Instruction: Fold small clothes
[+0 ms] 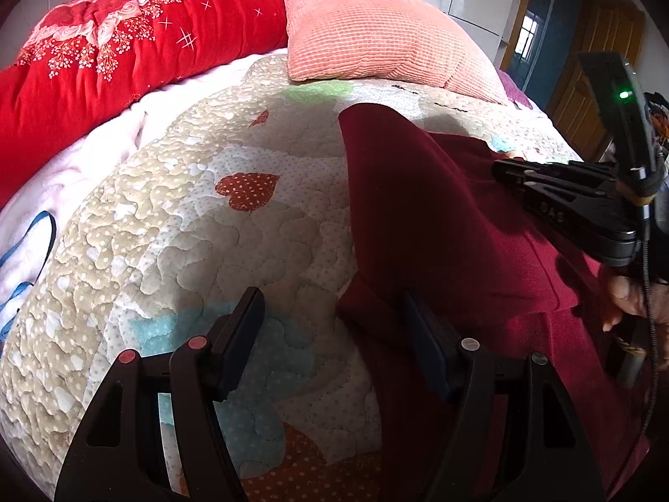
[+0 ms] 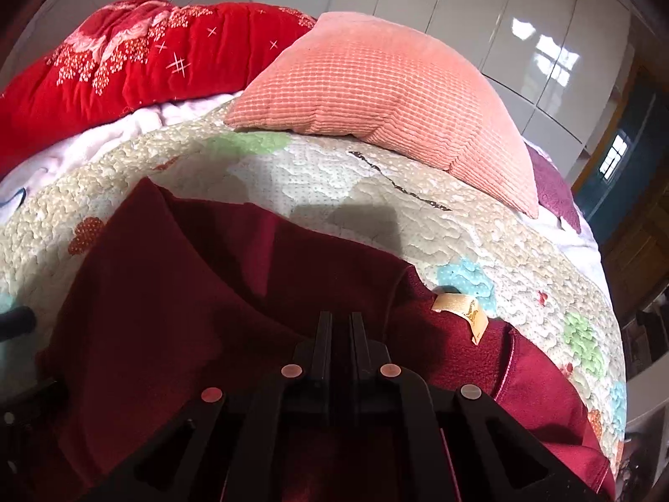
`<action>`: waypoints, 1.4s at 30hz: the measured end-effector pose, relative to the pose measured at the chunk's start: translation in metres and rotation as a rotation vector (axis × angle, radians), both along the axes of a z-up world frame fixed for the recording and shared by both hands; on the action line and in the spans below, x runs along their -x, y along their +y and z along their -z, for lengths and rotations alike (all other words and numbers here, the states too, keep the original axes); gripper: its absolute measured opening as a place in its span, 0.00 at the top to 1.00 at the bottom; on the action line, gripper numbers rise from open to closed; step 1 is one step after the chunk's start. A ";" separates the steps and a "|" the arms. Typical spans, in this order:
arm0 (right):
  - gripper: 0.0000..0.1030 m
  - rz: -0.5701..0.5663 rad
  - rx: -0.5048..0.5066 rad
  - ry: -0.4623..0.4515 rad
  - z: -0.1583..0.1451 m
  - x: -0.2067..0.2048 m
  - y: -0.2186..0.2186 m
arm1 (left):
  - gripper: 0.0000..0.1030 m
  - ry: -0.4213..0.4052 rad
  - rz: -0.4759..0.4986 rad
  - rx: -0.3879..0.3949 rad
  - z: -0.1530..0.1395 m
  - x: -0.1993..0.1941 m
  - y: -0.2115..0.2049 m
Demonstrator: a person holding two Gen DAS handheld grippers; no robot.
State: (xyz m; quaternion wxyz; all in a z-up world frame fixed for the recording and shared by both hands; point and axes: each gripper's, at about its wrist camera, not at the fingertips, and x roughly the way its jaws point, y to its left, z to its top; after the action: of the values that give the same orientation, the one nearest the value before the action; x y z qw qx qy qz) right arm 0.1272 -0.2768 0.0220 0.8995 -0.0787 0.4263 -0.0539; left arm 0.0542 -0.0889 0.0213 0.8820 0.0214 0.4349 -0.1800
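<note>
Mid-fold stage, looks like. Left gripper (image 1: 334, 334) spread wide, hovering over the edge of the maroon garment (image 1: 451, 226) on the quilted bedspread (image 1: 188, 230). Right gripper (image 2: 342, 334) pinched tight, apparently on a raised fold. Probably needs carrying across next, then flattening.

i can't read much from here. the side of the right gripper (image 1: 556, 205), seen in my left wrist view, carries small embossed characters, maybe digits, too blurred for me to read. a gold woven tag (image 2: 462, 311) sits at the neckline of the dark red garment (image 2: 167, 293); it bears a small mark i can't decipher. the quilt (image 2: 376, 209) has a dark line of script-like print near the pink pillow (image 2: 376, 96), illegible to me.
</note>
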 end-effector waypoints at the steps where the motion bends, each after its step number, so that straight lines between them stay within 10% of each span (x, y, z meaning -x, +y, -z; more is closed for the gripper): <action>1: 0.93 0.012 -0.048 -0.011 -0.008 0.010 -0.002 | 0.32 0.000 0.000 0.000 0.000 0.000 0.000; 8: 0.58 -0.028 -0.187 0.045 0.006 0.074 0.010 | 0.31 -0.003 -0.002 -0.005 0.000 0.000 0.000; 28: 0.49 0.381 -0.136 0.006 0.006 0.163 -0.064 | 0.30 -0.093 0.014 0.082 -0.032 0.022 0.005; 39: 0.39 0.456 -0.224 -0.095 -0.013 0.177 -0.095 | 0.30 0.004 0.074 0.081 -0.012 0.014 -0.018; 42: 0.32 0.470 -0.254 0.018 0.012 0.164 -0.107 | 0.30 0.025 0.073 0.084 -0.007 0.013 -0.019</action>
State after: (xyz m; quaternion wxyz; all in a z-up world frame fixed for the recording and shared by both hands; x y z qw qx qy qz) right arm -0.0365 -0.3834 0.0101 0.8611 0.1356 0.4443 -0.2068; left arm 0.0414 -0.1079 0.0285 0.8695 -0.0022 0.4368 -0.2304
